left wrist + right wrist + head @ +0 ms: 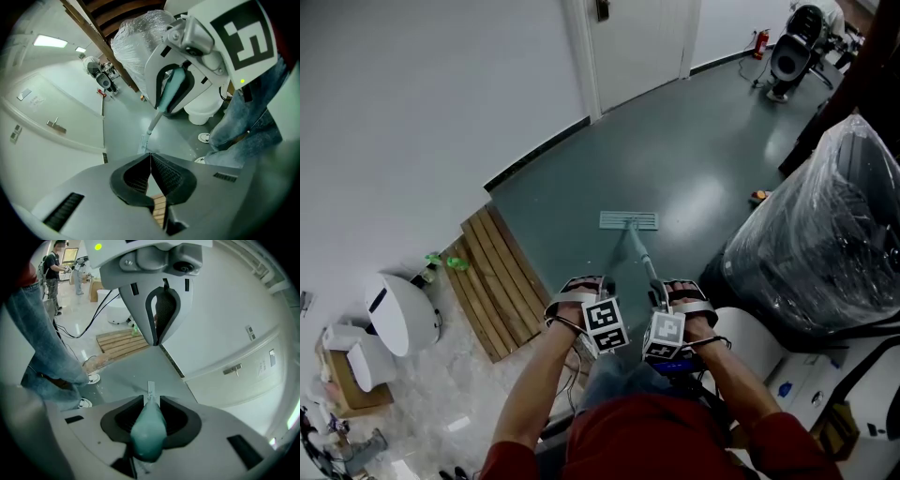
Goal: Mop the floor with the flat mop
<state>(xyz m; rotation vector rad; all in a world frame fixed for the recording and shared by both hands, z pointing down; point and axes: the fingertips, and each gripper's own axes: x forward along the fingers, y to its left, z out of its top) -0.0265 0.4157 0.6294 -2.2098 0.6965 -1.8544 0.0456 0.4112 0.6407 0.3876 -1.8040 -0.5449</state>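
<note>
The flat mop's head (628, 220) lies flat on the grey-green floor ahead of me, and its pole slants back to a teal handle grip (149, 430). My right gripper (151, 401) is shut on that grip, jaws on either side of it. In the head view the right gripper (661, 298) sits at the pole's near end, and the left gripper (586, 292) is beside it, off the pole. My left gripper (150, 155) is shut with its tips touching and nothing between them. From the left gripper view, the right gripper (176, 89) shows clamped on the mop handle (169, 91).
A wooden pallet (492, 281) lies at the left by the white wall. A plastic-wrapped bin (825, 234) and a white round tub (750, 337) stand close on the right. A white door (637, 47) is ahead, a wheeled machine (792, 52) far right. A person (51, 273) stands behind.
</note>
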